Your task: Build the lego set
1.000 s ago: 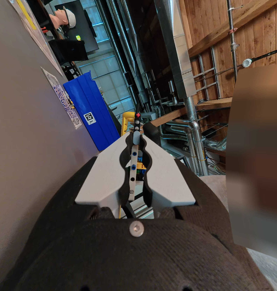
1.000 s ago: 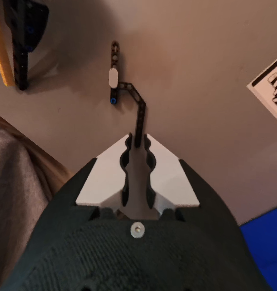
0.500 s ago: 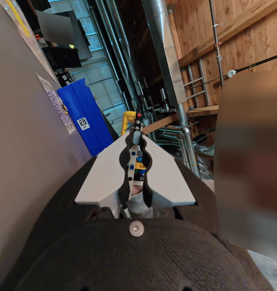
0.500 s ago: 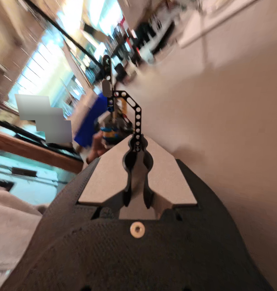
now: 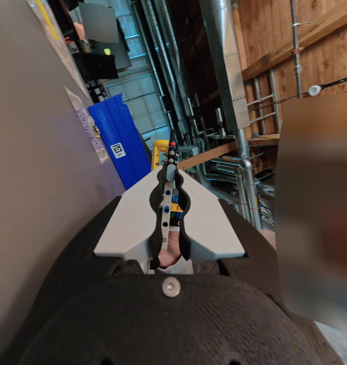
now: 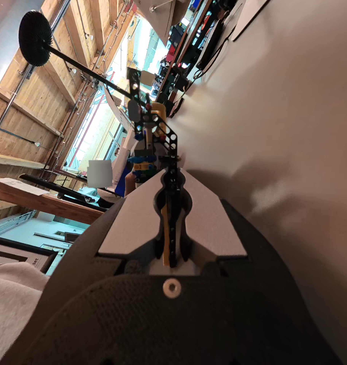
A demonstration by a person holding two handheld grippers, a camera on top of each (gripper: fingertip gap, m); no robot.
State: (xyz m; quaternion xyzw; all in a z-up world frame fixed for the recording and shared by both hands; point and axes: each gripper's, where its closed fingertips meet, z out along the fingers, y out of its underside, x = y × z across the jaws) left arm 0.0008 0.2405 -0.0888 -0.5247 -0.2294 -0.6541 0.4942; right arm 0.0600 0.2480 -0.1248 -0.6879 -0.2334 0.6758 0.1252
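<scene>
My left gripper [image 5: 169, 171] is shut on the lego assembly: a light grey beam [image 5: 166, 209] with blue pins runs between its fingers, and a black beam with a red pin [image 5: 173, 152] sticks out past the tips. My right gripper [image 6: 172, 171] is shut on a black bent beam [image 6: 169, 136] that carries a grey oval piece [image 6: 133, 110] and a blue pin. It holds this in the air right in front of the assembly's yellow, blue and green core [image 6: 144, 165]. A yellow and a black beam [image 6: 165, 237] show in the gap between the right fingers.
The grey table [image 5: 30, 177] fills the left of the left wrist view and the right of the right wrist view [image 6: 277, 118]. A blue bin [image 5: 117, 138] stands on it beside a paper sheet. A hand [image 5: 169, 254] shows behind the left fingers. One gripper's finger ends stand about 7 cm off the other's.
My right gripper closed on the black bent beam that lay on the table, lifted it and swung it up to the assembly. The left gripper kept its hold and shifted only slightly.
</scene>
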